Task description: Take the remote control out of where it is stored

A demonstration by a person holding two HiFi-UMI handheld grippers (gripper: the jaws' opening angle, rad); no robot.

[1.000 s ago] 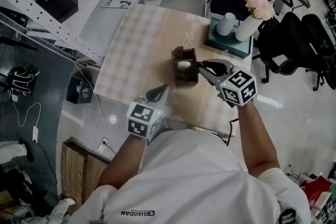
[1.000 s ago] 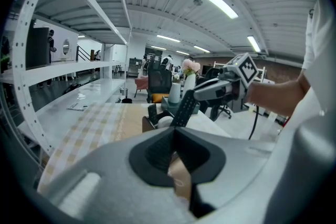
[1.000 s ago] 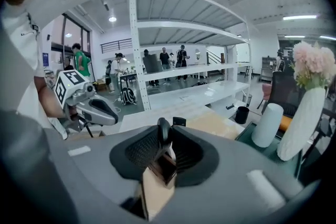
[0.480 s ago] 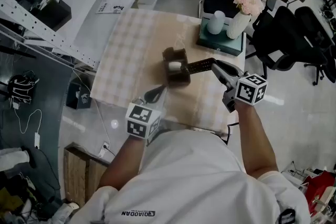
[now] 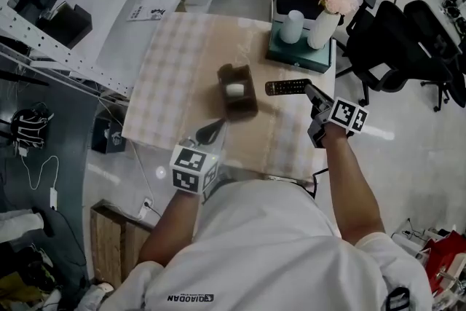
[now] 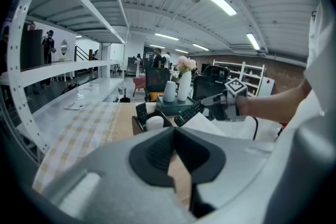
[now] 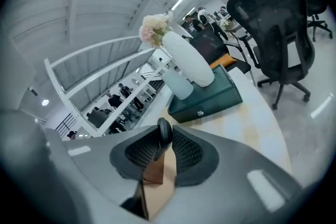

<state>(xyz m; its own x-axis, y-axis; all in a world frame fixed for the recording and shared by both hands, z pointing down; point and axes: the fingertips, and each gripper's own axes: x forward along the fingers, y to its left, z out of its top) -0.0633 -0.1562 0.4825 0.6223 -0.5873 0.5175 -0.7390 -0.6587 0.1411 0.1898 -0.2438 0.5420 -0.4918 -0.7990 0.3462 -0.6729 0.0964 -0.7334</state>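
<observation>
right gripper (image 5: pixel 312 92) clamps remote control (image 5: pixel 286 87), gripped end hidden | left gripper (image 5: pixel 216 129) closed, empty

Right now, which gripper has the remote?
The right gripper: its jaws clamp one end of the black remote, held clear of the brown holder. The left gripper has nothing between its jaws.

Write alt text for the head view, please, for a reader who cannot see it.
Seen from above, the person's right claw grips a black remote control by one end, outside and to the right of the brown holder on the checked tablecloth. The left claw hovers empty near the tablecloth's front edge.
</observation>
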